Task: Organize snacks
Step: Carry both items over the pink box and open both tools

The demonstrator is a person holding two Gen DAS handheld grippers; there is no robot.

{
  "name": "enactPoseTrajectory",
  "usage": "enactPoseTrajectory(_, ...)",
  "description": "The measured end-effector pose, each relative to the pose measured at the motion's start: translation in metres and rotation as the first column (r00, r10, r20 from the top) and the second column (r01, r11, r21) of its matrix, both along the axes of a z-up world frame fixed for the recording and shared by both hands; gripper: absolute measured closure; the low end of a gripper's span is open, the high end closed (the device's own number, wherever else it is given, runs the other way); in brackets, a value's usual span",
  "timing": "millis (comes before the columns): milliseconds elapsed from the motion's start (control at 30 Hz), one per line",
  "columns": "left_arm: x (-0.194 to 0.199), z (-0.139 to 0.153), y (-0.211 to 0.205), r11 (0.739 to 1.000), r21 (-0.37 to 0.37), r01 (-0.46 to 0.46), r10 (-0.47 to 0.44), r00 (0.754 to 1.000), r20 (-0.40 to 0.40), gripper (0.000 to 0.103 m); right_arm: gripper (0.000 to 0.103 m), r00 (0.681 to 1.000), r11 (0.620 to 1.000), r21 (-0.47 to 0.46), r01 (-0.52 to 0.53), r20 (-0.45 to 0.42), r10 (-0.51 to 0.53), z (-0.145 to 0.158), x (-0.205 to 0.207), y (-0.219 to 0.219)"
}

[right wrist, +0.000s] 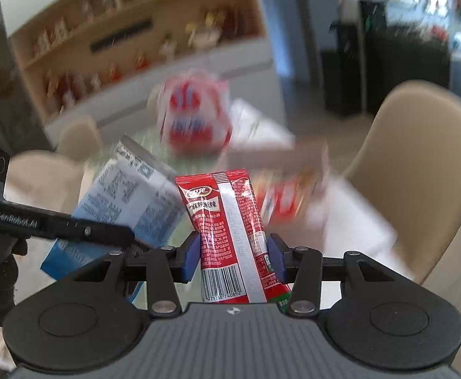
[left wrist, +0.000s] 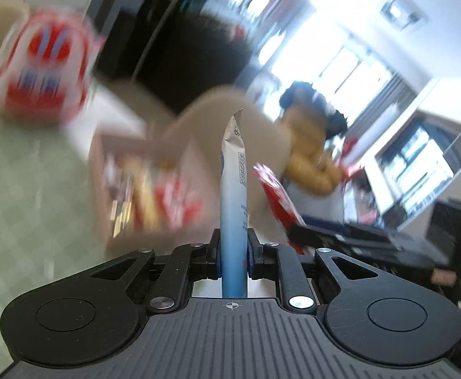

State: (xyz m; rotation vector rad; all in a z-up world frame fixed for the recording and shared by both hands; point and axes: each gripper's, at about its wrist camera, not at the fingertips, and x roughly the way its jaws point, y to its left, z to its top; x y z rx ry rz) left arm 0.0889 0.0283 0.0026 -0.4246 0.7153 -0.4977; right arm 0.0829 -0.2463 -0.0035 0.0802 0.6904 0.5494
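Observation:
My left gripper (left wrist: 233,248) is shut on a blue-and-white snack packet (left wrist: 234,189), seen edge-on and standing upright between the pads. The same packet (right wrist: 126,195) shows flat at the left of the right wrist view. My right gripper (right wrist: 233,252) is shut on a red snack packet (right wrist: 227,221), with its blue pads pressing both sides. That red packet (left wrist: 278,195) also appears to the right in the left wrist view. An open cardboard box (left wrist: 154,195) with several snacks inside lies below and ahead of both grippers, blurred. It is also blurred in the right wrist view (right wrist: 290,195).
A large red-and-white bag (left wrist: 41,66) stands on the pale green checked tablecloth (left wrist: 25,189) behind the box; the bag (right wrist: 195,120) also shows in the right wrist view. A beige chair (right wrist: 420,158) stands at the right, and wooden shelves (right wrist: 135,31) line the back wall.

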Motion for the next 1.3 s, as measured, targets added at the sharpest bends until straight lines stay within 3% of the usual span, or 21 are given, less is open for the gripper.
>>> enactPoseTrajectory(67,0.026,0.016,-0.002,1.000,-0.014,-0.025,0.026,0.998,0.050,0.085,0.057,0.997,0.999,0.002,0.043,0.060,-0.043,0.028,0.014,-0.006)
enactPoseTrajectory(133,0.058,0.018,-0.005,0.997,-0.059,-0.055,0.057,0.997,0.045,0.085,0.057,0.988,0.996,0.001,0.091,0.123,-0.090,0.051,0.028,-0.009)
enactPoseTrajectory(233,0.109,-0.010,-0.009,0.982,-0.176,-0.072,0.067,0.997,-0.037,0.085,0.057,0.974,0.989,-0.001,0.150,0.173,-0.148,0.069,0.046,-0.013)
enactPoseTrajectory(300,0.140,-0.042,-0.015,0.977,-0.196,-0.079,0.058,0.992,-0.110,0.083,0.057,0.970,0.984,-0.002,0.176,0.168,-0.174,0.070,0.056,-0.015)
enactPoseTrajectory(433,0.174,-0.100,-0.027,0.995,-0.065,-0.076,0.062,0.977,-0.202,0.081,0.057,0.973,0.981,-0.037,0.191,0.139,-0.184,0.049,0.077,-0.016)
enactPoseTrajectory(533,0.184,-0.116,-0.030,0.991,0.097,-0.088,0.104,0.978,-0.183,0.081,0.057,0.982,0.982,-0.061,0.177,0.077,-0.173,0.021,0.103,-0.006)
enactPoseTrajectory(567,0.182,-0.116,-0.027,0.987,0.118,-0.111,0.130,0.978,-0.166,0.081,0.057,0.984,0.982,-0.070,0.173,0.049,-0.170,0.010,0.113,-0.001)
enactPoseTrajectory(700,0.159,-0.106,-0.002,0.982,0.075,-0.175,0.184,0.974,-0.135,0.081,0.057,0.987,0.986,-0.075,0.149,-0.051,-0.153,-0.031,0.147,0.022)
enactPoseTrajectory(900,0.094,-0.091,0.016,0.952,0.166,-0.258,0.275,0.958,-0.087,0.081,0.057,0.970,0.991,-0.036,0.132,-0.200,-0.136,-0.089,0.185,0.070)
enactPoseTrajectory(1000,0.058,-0.079,0.022,0.943,0.183,-0.277,0.292,0.954,-0.065,0.081,0.054,0.970,0.988,-0.095,0.121,-0.199,-0.138,-0.111,0.192,0.097)
enactPoseTrajectory(1100,0.027,-0.069,0.026,0.940,0.202,-0.274,0.284,0.959,-0.021,0.081,0.051,0.984,0.979,-0.157,0.130,-0.103,-0.147,-0.114,0.182,0.116)
enactPoseTrajectory(1300,-0.005,-0.051,0.012,0.936,0.253,-0.246,0.244,0.969,0.042,0.081,0.048,0.993,0.984,-0.131,0.117,-0.002,-0.119,-0.069,0.128,0.109)
